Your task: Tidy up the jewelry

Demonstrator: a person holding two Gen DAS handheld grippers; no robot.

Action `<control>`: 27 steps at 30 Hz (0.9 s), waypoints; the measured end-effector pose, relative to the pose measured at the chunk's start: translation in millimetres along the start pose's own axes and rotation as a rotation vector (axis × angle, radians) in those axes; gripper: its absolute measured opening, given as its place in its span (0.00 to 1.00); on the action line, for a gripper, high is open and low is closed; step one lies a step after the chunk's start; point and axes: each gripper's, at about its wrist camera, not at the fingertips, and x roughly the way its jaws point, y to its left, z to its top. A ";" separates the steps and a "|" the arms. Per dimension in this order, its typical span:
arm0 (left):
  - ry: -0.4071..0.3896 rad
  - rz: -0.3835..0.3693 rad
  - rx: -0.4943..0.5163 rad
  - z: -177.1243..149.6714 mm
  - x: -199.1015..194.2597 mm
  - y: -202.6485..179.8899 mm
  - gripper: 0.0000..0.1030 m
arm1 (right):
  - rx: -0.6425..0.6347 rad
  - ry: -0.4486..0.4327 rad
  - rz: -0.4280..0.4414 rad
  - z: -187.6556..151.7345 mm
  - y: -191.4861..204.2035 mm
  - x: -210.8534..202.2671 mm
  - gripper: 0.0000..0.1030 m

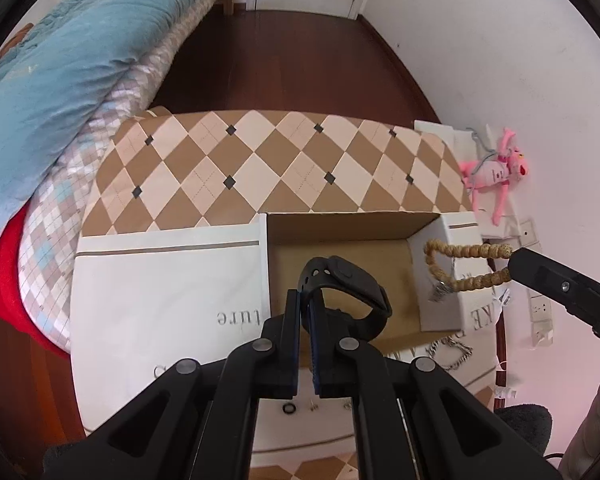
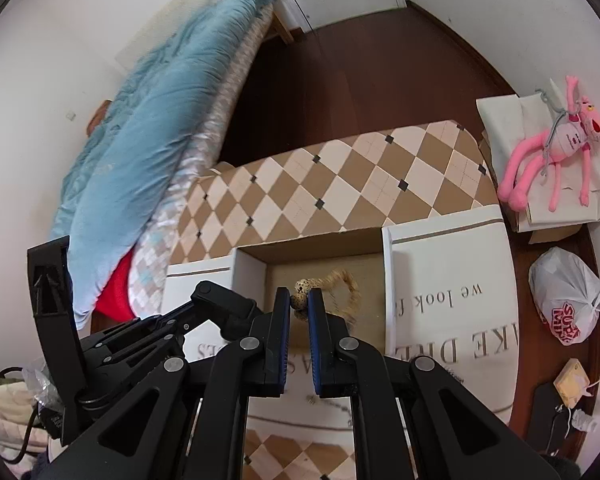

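Note:
My left gripper (image 1: pixel 306 300) is shut on the strap of a black watch (image 1: pixel 350 292) and holds it above an open cardboard box (image 1: pixel 340 228) with white flaps. My right gripper (image 2: pixel 299 300) is shut on a tan beaded bracelet (image 2: pixel 342 284), which hangs over the same box (image 2: pixel 312 242). In the left wrist view the bracelet (image 1: pixel 460 250) dangles from the right gripper's tip (image 1: pixel 514 266) above the box's right flap. The left gripper's body (image 2: pixel 172 336) shows at the left of the right wrist view.
The box rests on a diamond-patterned table (image 1: pixel 260 168). A small black ring (image 1: pixel 289 409) and tiny earrings lie on the near white flap, a striped cord (image 1: pixel 454 350) to the right. A bed with blue quilt (image 1: pixel 60 80) is left; a pink plush (image 2: pixel 556 148) and plastic bag (image 2: pixel 566 304) right.

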 end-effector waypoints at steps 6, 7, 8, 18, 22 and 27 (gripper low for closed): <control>0.047 0.029 -0.025 13.8 16.9 1.5 0.06 | -0.013 0.094 -0.008 15.9 -6.0 39.5 0.10; 0.054 0.033 -0.027 15.1 17.8 1.4 0.07 | -0.004 0.113 -0.014 17.2 -9.2 46.5 0.10; 0.058 0.041 -0.032 16.3 18.3 1.4 0.07 | -0.004 0.133 -0.023 18.7 -10.7 53.1 0.10; -0.052 0.180 -0.039 4.8 -3.0 9.5 0.71 | -0.072 0.077 -0.279 -0.3 -22.1 46.5 0.89; -0.090 0.211 -0.023 -11.3 -2.1 12.4 1.00 | -0.116 0.067 -0.395 -21.3 -26.7 49.3 0.95; -0.089 0.230 -0.016 -27.3 3.0 11.2 1.00 | -0.150 0.053 -0.440 -37.5 -26.8 58.5 1.00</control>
